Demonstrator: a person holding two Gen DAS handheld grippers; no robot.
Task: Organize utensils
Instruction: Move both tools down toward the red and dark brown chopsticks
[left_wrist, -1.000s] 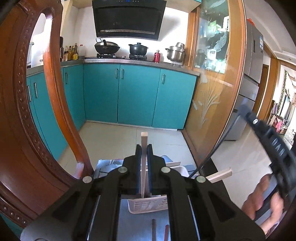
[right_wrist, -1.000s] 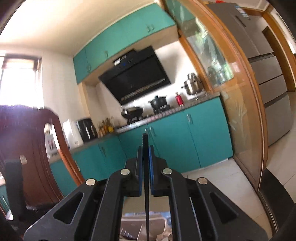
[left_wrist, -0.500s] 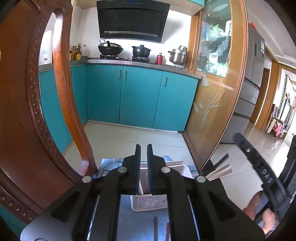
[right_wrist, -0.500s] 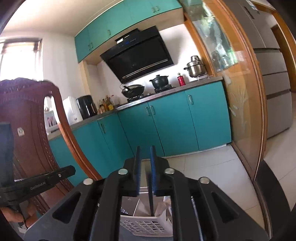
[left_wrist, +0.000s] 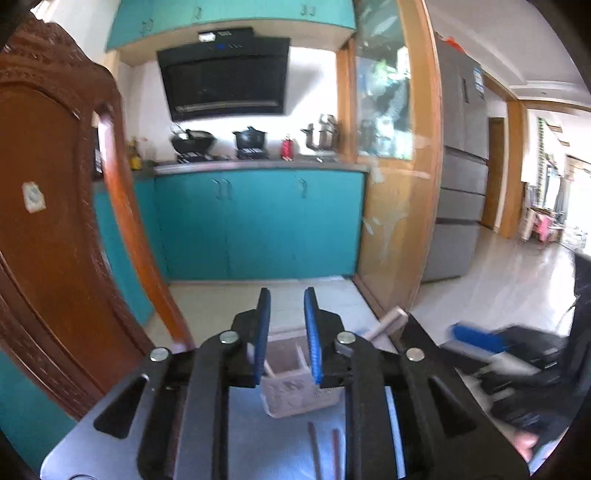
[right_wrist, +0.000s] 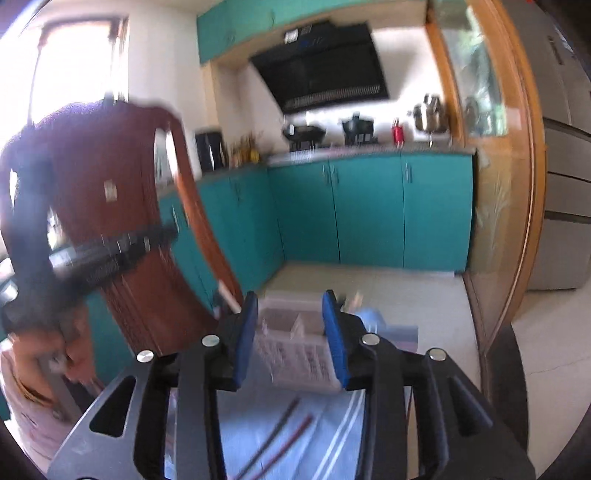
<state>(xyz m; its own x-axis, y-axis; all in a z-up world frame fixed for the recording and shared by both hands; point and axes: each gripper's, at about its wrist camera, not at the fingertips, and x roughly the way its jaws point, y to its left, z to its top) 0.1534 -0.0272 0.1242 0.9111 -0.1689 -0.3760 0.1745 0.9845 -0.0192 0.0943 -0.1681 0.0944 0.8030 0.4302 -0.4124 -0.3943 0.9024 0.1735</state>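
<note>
Now both grippers' jaws opened, empty; chopsticks gone from fingers (left_wrist: 263, 325).

Teal cabinets (left_wrist: 258, 221), black range hood (left_wrist: 225, 74), carved wooden chair (left_wrist: 48, 221), grey fridge (left_wrist: 461, 177)

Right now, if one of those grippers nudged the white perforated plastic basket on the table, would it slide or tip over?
The white perforated plastic basket looks thin-walled, so probably light; a low nudge would likely slide it across the striped cloth. It stands fairly tall, with long utensils leaning out, so a push near the rim might tip it.
</note>
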